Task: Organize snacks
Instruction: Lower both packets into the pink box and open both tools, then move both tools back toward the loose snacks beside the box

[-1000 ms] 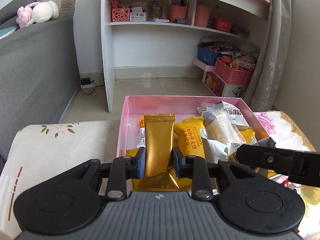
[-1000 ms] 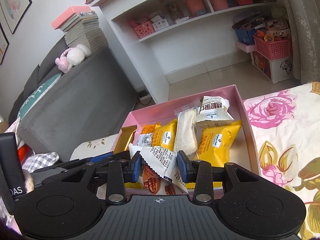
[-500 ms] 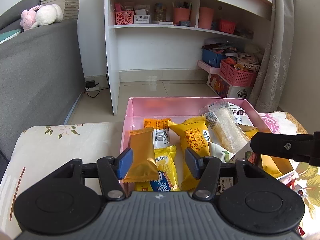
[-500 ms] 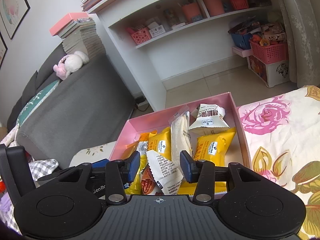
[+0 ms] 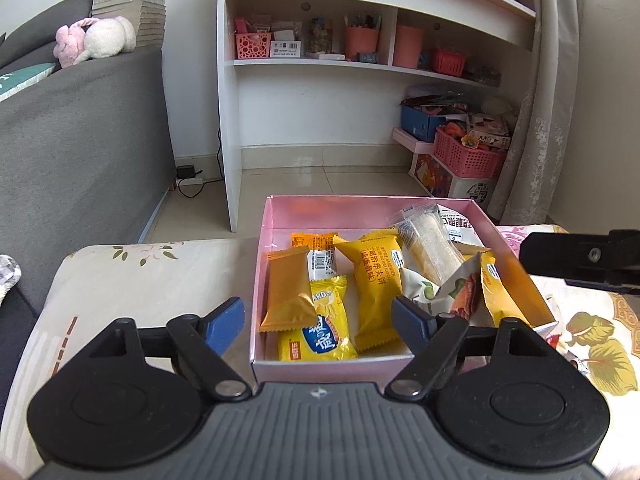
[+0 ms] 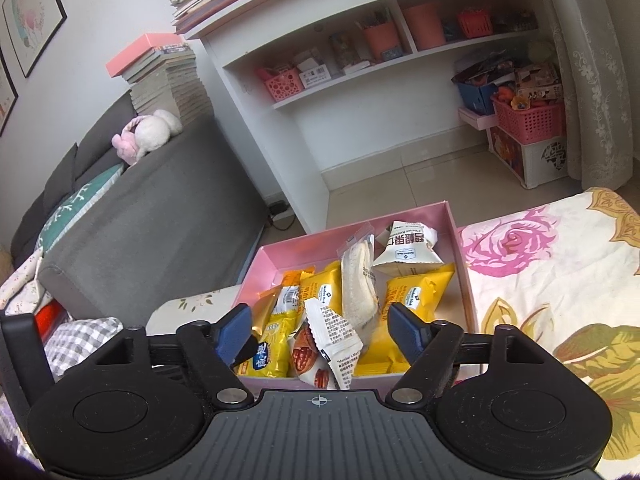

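Yellow packet [image 6: 416, 300], label seemingly "Member's Mark", inside pink box [image 6: 462, 248].

A grey sofa [image 5: 80, 152] fills the left of the frame. A pink-and-white plush toy [image 5: 96, 40] lies on its back edge, beside a stack of books [image 5: 132, 0] at upper left. A white shelf unit [image 5: 360, 60] occupies the upper centre, carrying a pink mesh basket [image 5: 253, 45] and two coral cups [image 5: 362, 42]. At right, a pink crate [image 5: 468, 156] sits beside a lace curtain [image 5: 544, 120]. A floral cloth [image 6: 560, 264] covers the lower right.
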